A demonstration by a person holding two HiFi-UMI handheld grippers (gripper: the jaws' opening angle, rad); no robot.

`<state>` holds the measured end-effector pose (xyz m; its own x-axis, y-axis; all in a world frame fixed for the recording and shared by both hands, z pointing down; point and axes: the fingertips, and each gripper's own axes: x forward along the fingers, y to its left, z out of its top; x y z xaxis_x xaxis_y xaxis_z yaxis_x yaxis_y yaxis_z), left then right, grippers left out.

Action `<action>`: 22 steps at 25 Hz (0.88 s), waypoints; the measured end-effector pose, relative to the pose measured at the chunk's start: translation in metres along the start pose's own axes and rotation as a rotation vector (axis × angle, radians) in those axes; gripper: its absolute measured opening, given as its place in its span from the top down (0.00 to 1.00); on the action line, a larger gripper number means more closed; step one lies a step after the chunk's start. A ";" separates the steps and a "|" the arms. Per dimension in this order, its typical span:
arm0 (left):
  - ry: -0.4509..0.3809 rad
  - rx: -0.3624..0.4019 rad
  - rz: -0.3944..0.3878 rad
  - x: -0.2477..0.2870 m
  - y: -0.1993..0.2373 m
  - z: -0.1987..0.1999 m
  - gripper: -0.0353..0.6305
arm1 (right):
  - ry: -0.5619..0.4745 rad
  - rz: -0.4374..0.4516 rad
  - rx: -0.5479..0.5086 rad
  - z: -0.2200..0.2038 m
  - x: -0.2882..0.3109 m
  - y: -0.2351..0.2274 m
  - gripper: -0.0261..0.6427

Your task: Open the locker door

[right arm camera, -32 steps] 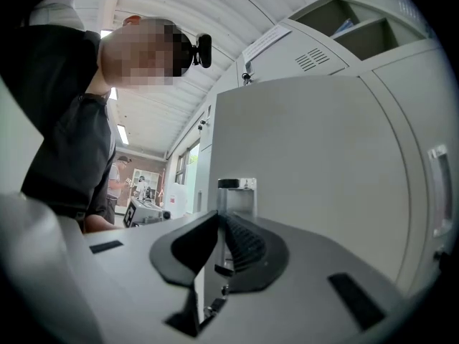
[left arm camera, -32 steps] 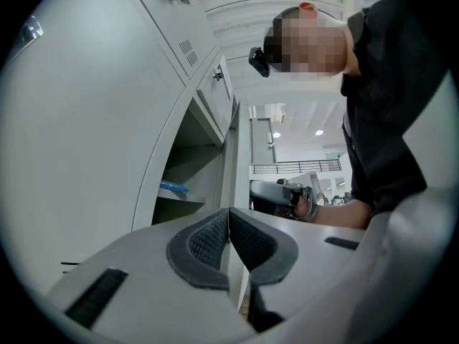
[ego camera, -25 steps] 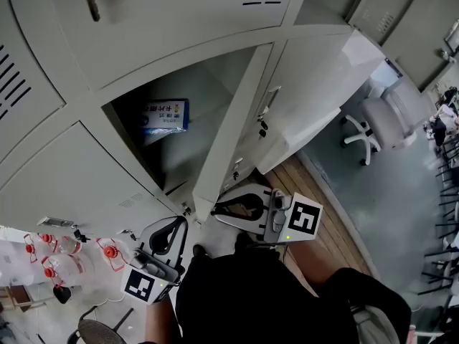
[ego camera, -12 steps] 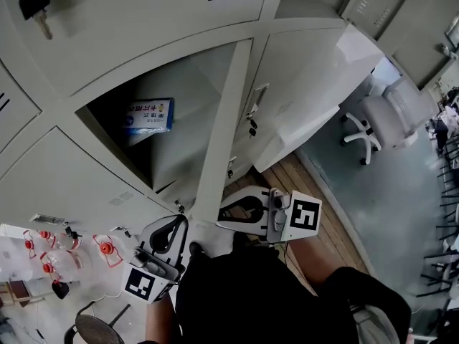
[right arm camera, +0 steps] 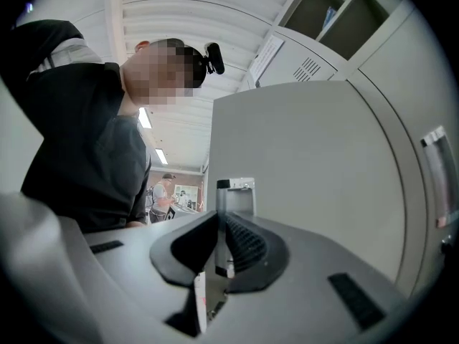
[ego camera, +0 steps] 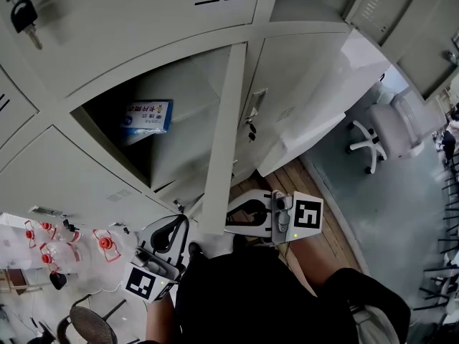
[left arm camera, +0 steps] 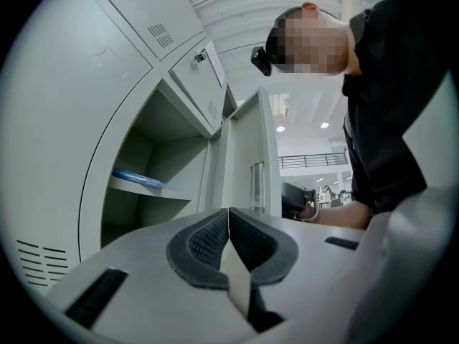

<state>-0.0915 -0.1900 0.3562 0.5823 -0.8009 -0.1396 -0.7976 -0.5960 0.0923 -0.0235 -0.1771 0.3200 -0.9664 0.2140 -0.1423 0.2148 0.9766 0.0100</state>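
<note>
Locker door (ego camera: 226, 135): open, seen edge-on in the head view, running from 12 o'clock to 6 o'clock through the centre
Right tool (right arm camera: 217, 228): narrow, jaws pinched on the door's thin edge at its 6 o'clock end; the door's face fills the 3 o'clock side of the right gripper view
Left tool (left arm camera: 228, 224): jaws fully together with nothing between them, at 8 o'clock of the right tool, apart from the door
Compartment (ego camera: 179, 142): exposed at 9 o'clock of the door
Blue packet (ego camera: 147, 117): lies inside the compartment
Key (ego camera: 25, 16): hangs at 11 o'clock
</note>
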 end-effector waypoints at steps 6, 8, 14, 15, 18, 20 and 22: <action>-0.003 0.016 0.040 0.006 -0.002 0.001 0.92 | -0.005 0.072 0.007 0.002 -0.011 0.003 0.89; 0.008 0.021 0.057 0.007 -0.003 -0.002 0.92 | -0.009 0.095 0.011 0.002 -0.016 0.004 0.89; -0.007 0.024 0.092 0.015 -0.009 -0.002 0.92 | -0.015 0.148 0.017 0.003 -0.031 0.006 0.90; -0.014 0.020 0.092 0.017 -0.011 -0.001 0.92 | -0.017 0.157 0.017 0.003 -0.033 0.006 0.90; -0.015 0.018 0.104 0.022 -0.016 -0.003 0.92 | -0.026 0.178 0.027 0.006 -0.041 0.008 0.89; -0.025 0.018 0.110 0.026 -0.020 -0.001 0.92 | -0.030 0.192 0.037 0.007 -0.048 0.009 0.89; -0.035 0.021 0.117 0.030 -0.023 0.000 0.92 | -0.035 0.203 0.048 0.008 -0.055 0.009 0.89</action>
<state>-0.0561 -0.2002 0.3499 0.4800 -0.8620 -0.1630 -0.8629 -0.4974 0.0896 0.0323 -0.1804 0.3200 -0.8974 0.4045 -0.1764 0.4118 0.9112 -0.0055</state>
